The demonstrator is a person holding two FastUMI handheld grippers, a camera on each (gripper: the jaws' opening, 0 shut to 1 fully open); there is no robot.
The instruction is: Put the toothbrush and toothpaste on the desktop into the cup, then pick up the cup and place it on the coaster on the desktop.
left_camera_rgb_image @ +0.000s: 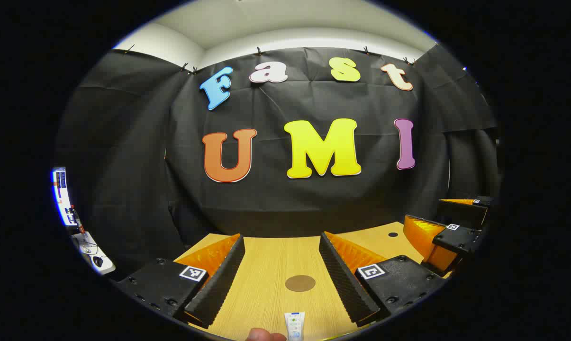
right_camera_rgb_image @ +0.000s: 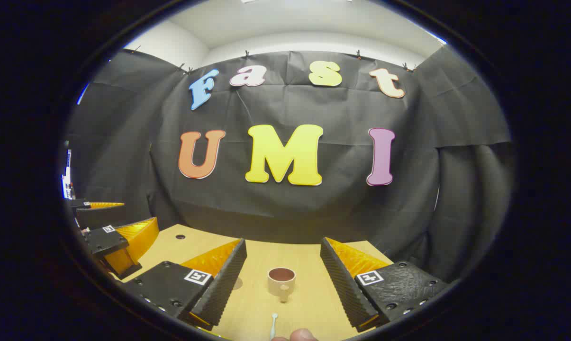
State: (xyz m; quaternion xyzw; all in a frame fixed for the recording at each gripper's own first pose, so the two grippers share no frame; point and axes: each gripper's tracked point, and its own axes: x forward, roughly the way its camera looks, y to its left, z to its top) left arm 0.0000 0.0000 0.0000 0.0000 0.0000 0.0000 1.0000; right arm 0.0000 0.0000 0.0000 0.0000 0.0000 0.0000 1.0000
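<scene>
Left gripper [left_camera_rgb_image: 281, 279]: the jaws stand wide apart above the wooden desktop [left_camera_rgb_image: 266, 303] and hold nothing. Between the two fingers, on the desktop, lies the round brown coaster [left_camera_rgb_image: 300, 283]. Nearer the camera, at the lower edge of the left gripper view, the toothpaste [left_camera_rgb_image: 294, 325] tube lies flat, with a fingertip [left_camera_rgb_image: 265, 336] of the person just beside it. To the right in this view, farther off, the right gripper [left_camera_rgb_image: 448, 237] is visible over the desktop.

Right gripper [right_camera_rgb_image: 280, 279]: the jaws stand equally wide apart and hold nothing. Between the fingers the cup [right_camera_rgb_image: 281, 282] stands upright on the desktop, its handle turned toward the camera. Closer in, the toothbrush [right_camera_rgb_image: 273, 326] lies on the desktop in front of the cup and apart from it; a fingertip [right_camera_rgb_image: 300, 336] shows at the lower edge beside it. The coaster [right_camera_rgb_image: 237, 283] is partly hidden behind the left finger, well apart from the cup.
</scene>
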